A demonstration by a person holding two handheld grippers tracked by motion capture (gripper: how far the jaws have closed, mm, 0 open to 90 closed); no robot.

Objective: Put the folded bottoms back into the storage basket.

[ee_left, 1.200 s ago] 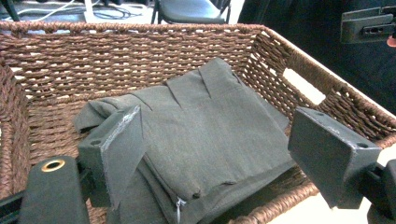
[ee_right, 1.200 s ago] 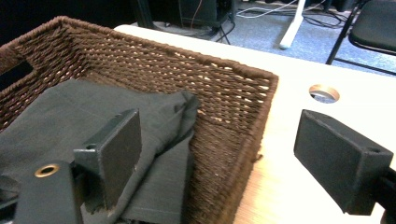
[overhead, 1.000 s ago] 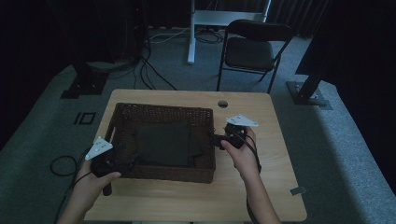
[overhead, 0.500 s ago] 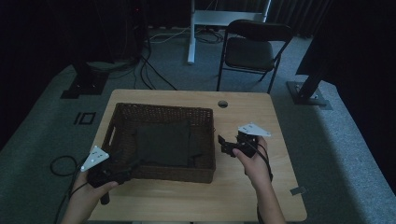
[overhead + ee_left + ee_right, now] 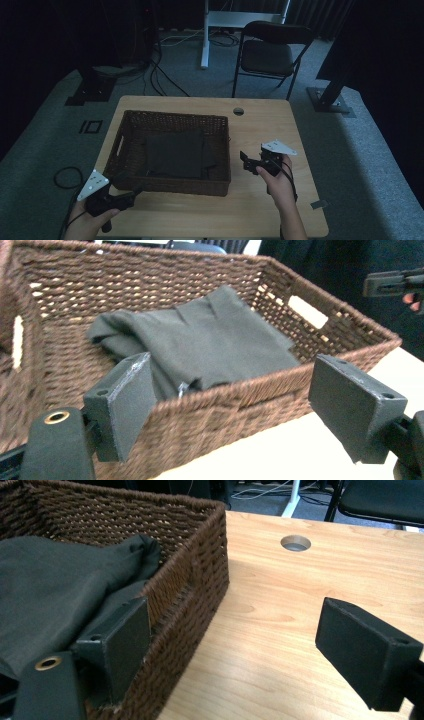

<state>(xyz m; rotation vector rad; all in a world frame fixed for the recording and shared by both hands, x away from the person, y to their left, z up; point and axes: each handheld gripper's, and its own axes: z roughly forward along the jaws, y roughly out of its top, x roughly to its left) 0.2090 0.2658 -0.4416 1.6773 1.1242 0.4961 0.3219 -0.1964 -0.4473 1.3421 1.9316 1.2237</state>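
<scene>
A brown wicker basket sits on the left half of the wooden table, with a folded dark grey cloth lying inside it. My left gripper hovers at the basket's near left corner, jaws open, and nothing is between them. In the left gripper view the basket wall and the cloth lie just beyond the open left gripper. My right gripper is held open beside the basket's right wall. In the right gripper view the right gripper has its left pad close to the basket corner.
Bare wood stretches right of the basket, with a round cable hole near the far edge. A black folding chair stands behind the table. Cables and stand bases lie on the grey carpet. The right gripper shows far off in the left gripper view.
Both hands have drawn back from the basket's sides toward the near table edge. The left gripper went down-left, the right one right and nearer. The jaws stayed open.
</scene>
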